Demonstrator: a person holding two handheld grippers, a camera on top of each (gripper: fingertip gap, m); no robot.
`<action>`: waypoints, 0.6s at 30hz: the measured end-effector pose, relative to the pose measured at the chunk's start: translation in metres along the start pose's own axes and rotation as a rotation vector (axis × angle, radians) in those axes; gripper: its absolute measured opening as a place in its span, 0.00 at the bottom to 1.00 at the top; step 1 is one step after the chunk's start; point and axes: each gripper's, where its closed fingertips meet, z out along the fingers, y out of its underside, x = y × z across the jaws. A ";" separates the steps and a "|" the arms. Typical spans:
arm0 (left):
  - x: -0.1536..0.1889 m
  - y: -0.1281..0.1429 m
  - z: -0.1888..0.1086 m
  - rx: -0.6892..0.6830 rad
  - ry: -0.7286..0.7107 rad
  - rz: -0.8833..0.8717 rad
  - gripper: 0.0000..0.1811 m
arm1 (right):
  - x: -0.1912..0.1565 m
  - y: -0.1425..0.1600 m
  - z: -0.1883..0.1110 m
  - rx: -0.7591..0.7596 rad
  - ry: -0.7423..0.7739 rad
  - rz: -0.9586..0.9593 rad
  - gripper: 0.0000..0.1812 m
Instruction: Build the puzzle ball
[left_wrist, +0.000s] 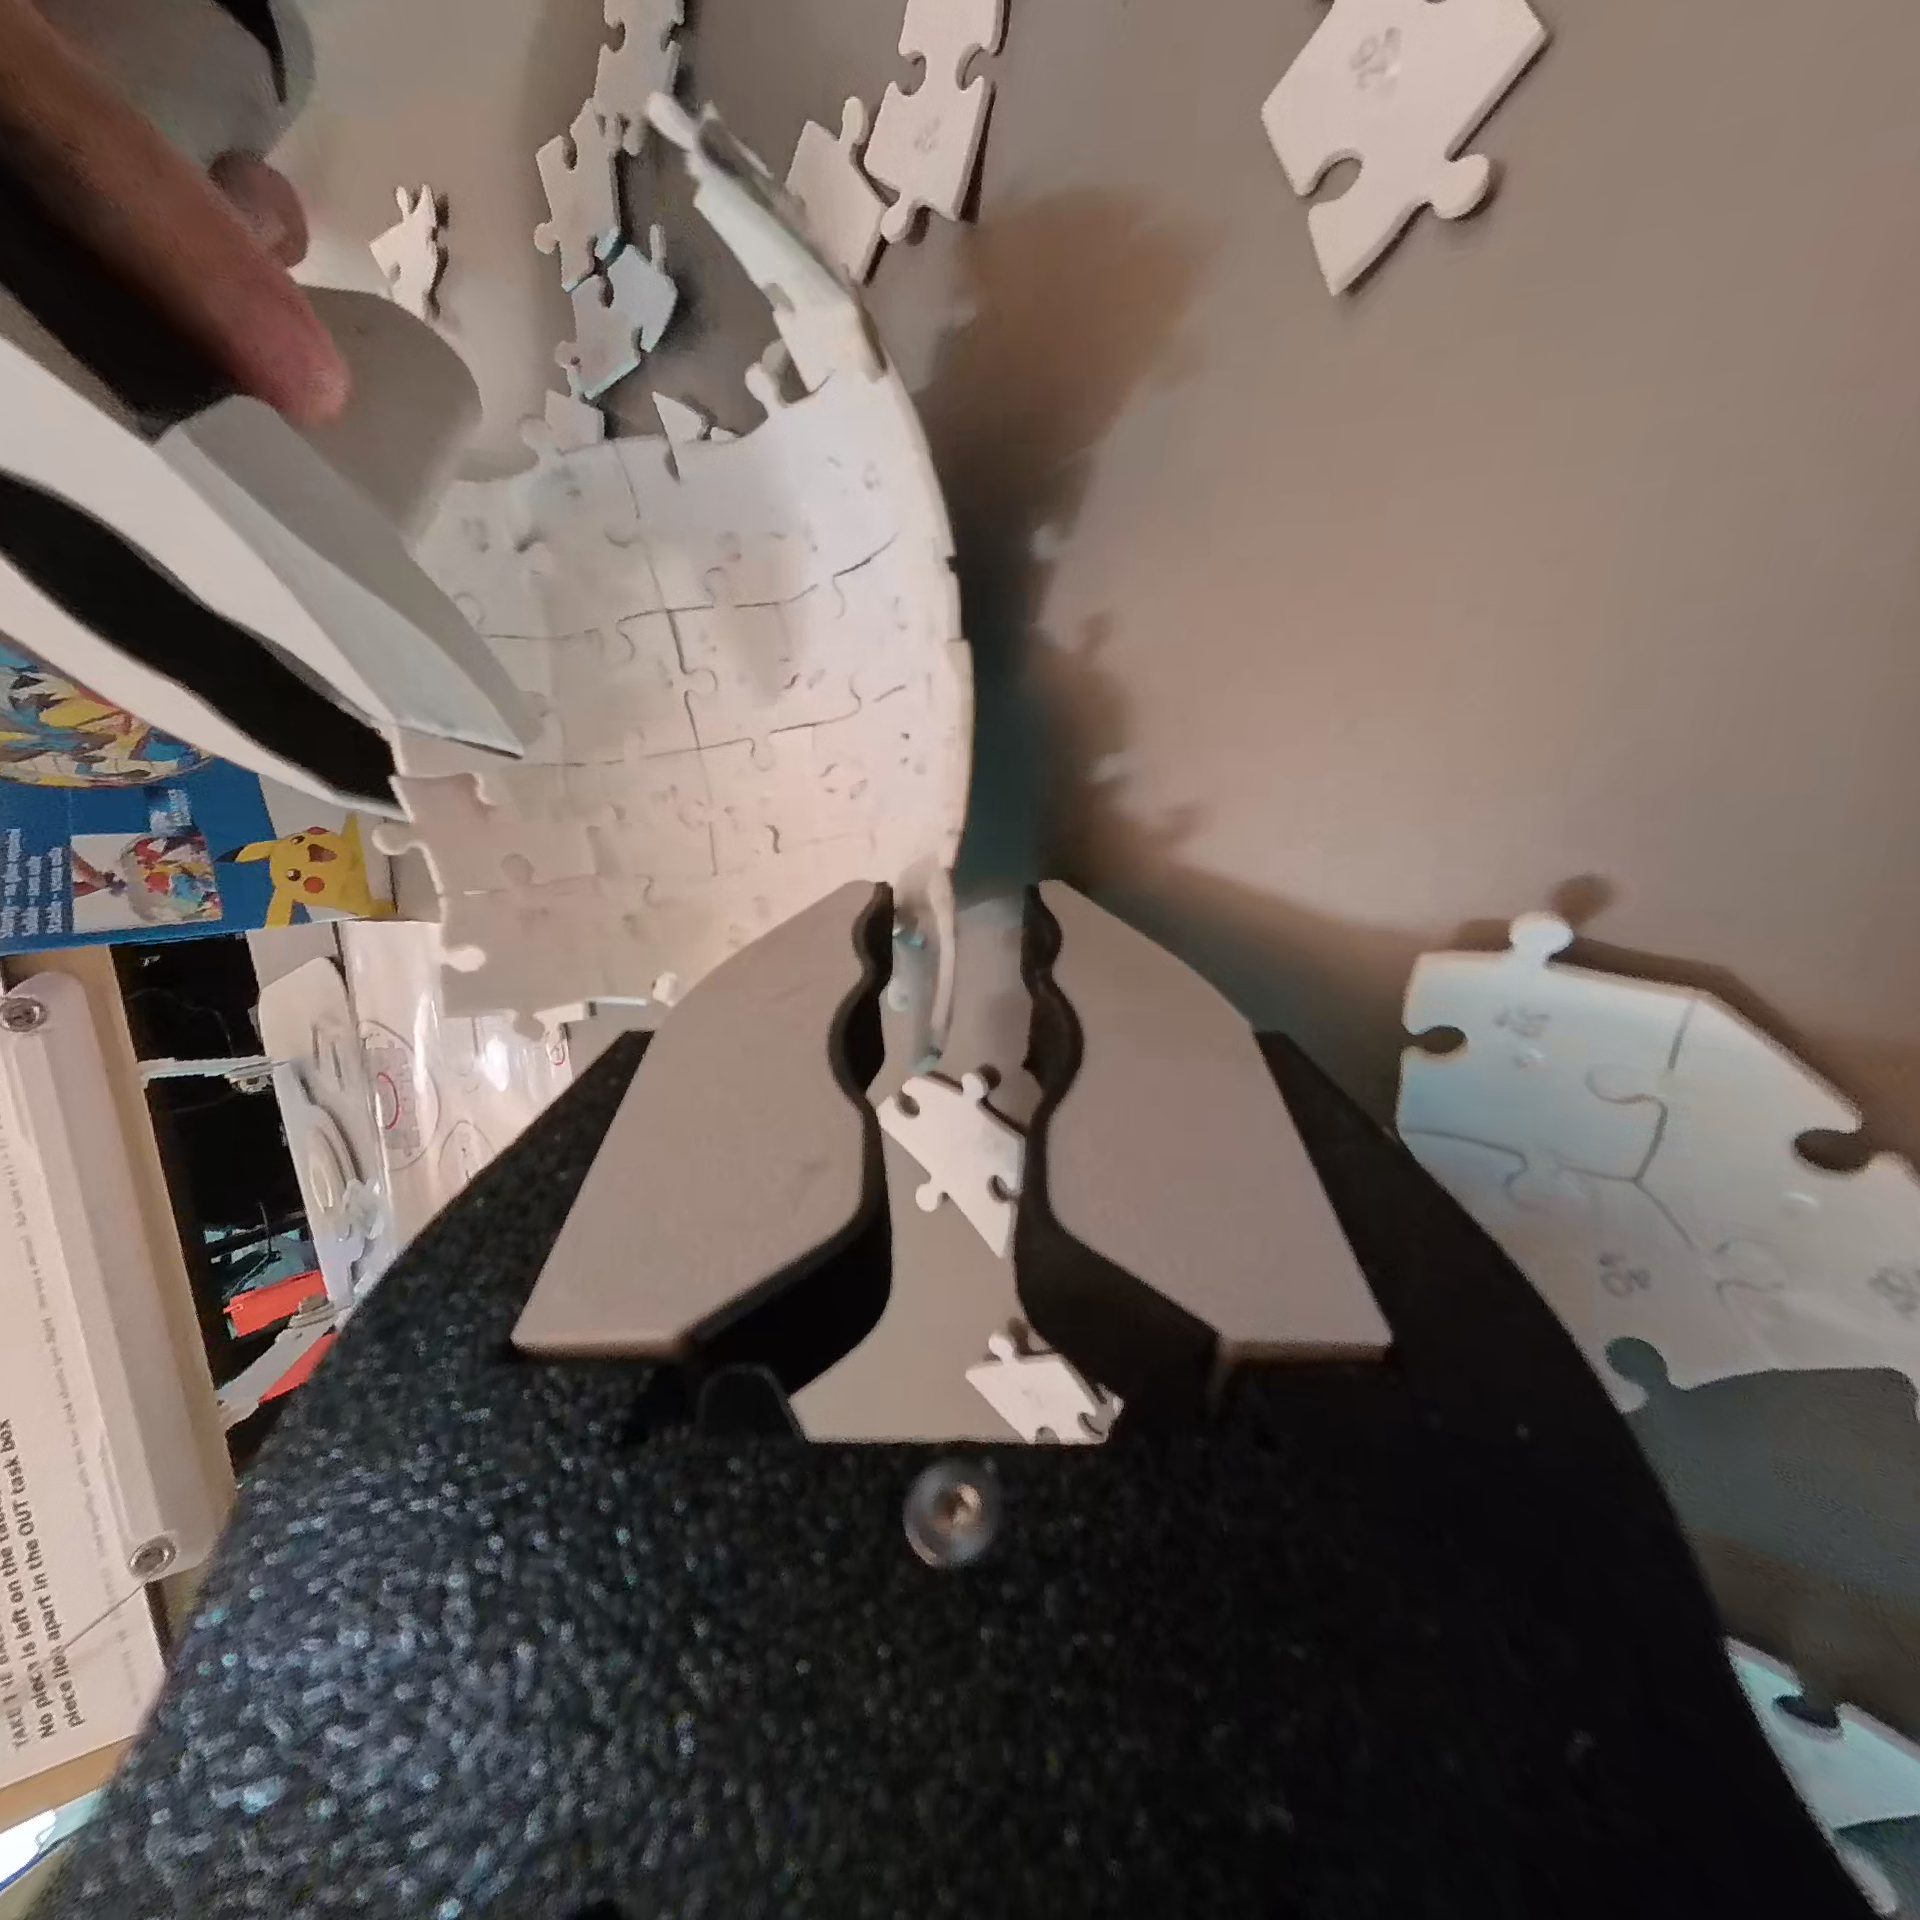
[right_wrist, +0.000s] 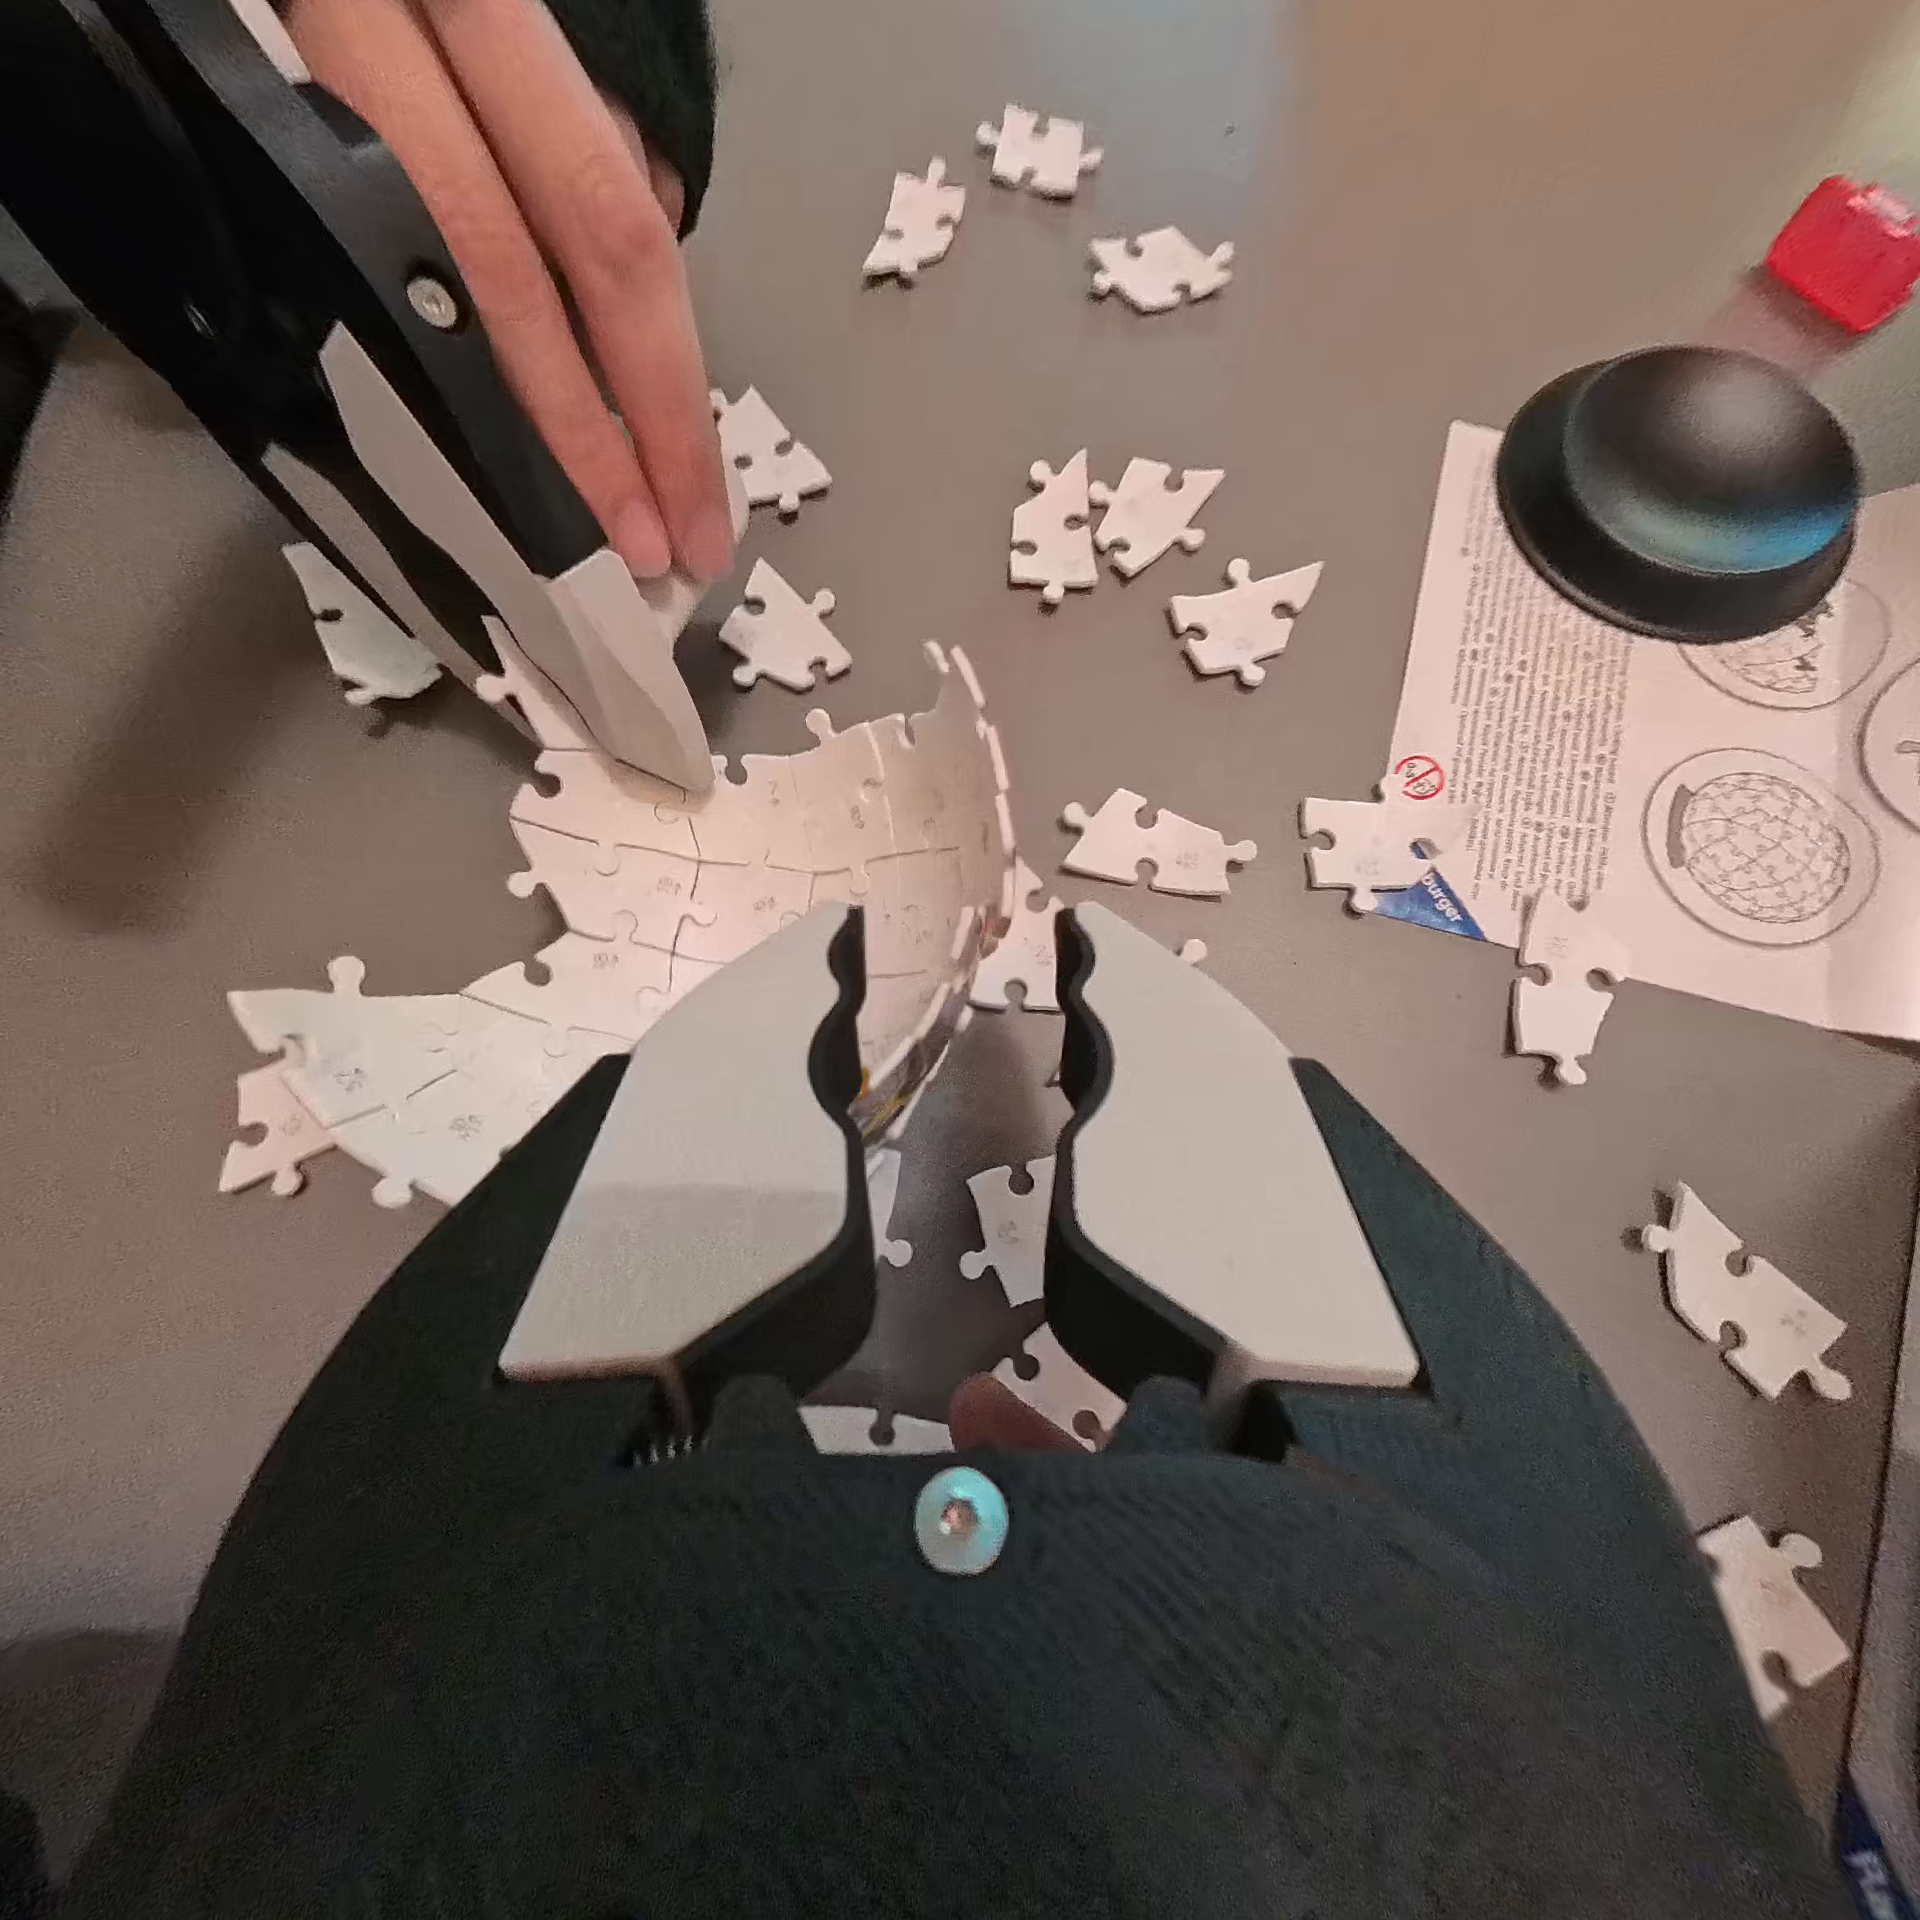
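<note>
Plainly the build is mid-way: a curved shell (left_wrist: 727, 644) of joined white pieces stands on the table (right_wrist: 1351, 260), roughly a half bowl with a ragged upper edge, so much of the ball is still to be added. The left claw (left_wrist: 958, 909) is part open and straddles the shell's rim. The rim lies against one pad, with table showing between it and the other, so nothing is clamped. The right claw (right_wrist: 961, 925) is likewise part open, with the opposite side of the rim standing between its fingers, nearer one than the other, and has hold of nothing. The step in hand looks like steadying the shell from both sides. Loose pieces (right_wrist: 1158, 842) lie scattered beyond and beside the right claw, and a flat joined patch (right_wrist: 395, 1049) lies just off to its side, touching the shell's foot. Next, one claw probably needs to close gently on the rim, since hard pressure could pop the seams, while the other fetches a piece or the patch.
</note>
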 end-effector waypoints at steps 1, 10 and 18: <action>0.000 0.000 0.000 0.001 0.002 0.003 0.12 | 0.000 0.000 0.001 -0.021 -0.006 -0.003 0.20; 0.001 -0.003 0.001 0.012 0.009 0.026 0.12 | 0.002 0.002 0.006 -0.150 -0.025 -0.021 0.12; 0.002 -0.007 0.003 0.026 0.011 0.041 0.10 | 0.005 0.000 0.004 -0.177 -0.022 -0.030 0.12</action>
